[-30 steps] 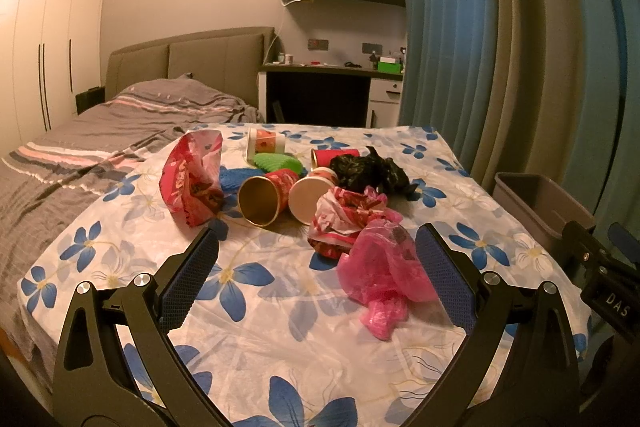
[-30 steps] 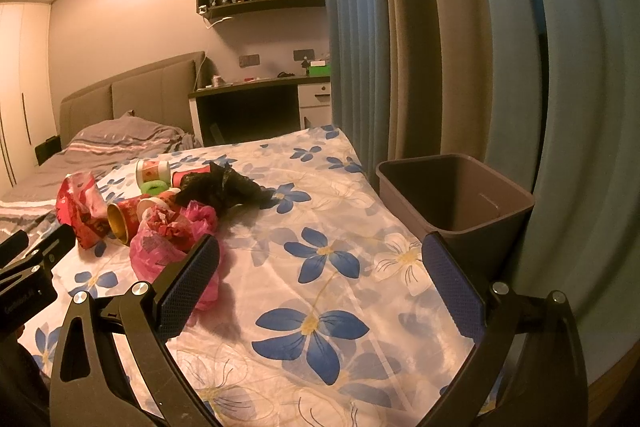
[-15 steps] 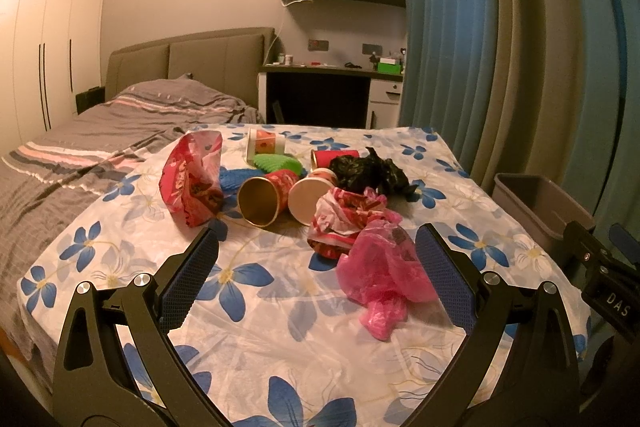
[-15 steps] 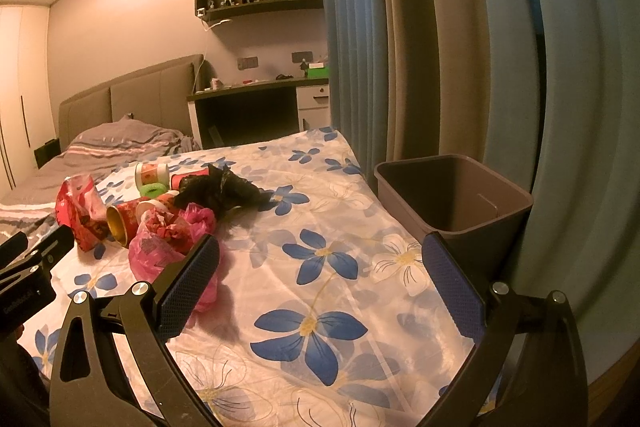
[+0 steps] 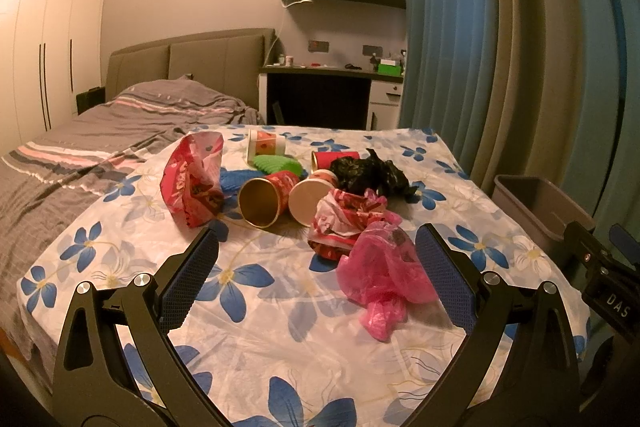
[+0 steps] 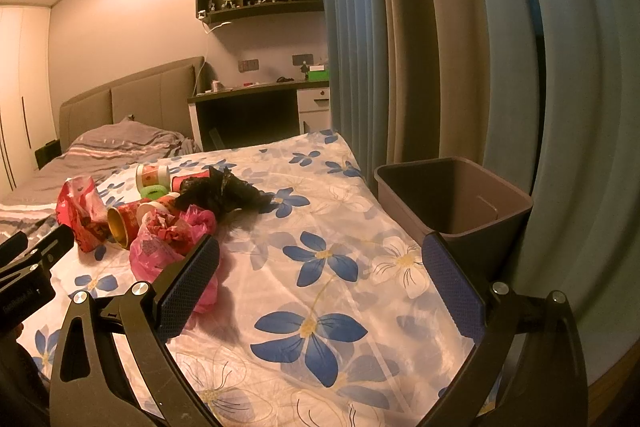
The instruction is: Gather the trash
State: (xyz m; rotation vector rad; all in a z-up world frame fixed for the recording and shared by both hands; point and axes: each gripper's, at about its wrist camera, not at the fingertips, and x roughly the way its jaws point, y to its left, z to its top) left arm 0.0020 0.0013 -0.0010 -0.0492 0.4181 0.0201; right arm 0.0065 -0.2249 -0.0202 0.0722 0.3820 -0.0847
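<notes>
Pink bag [image 5: 382, 267] thin crinkled glossy plastic; black bag [image 5: 372, 173] same, darker sheen. Paper cup [image 5: 266, 201] matt outside, gold inside. Floral cloth [image 5: 256, 327] smooth, slight sheen; bin [image 6: 456, 203] matt plastic.

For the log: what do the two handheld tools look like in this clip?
Both match: the left tool and the right tool have matte black open-frame arms with silver screw heads, and flat fingers faced in blue textured pads. White lettering marks each black body. No cables or sleeves are visible.
</notes>
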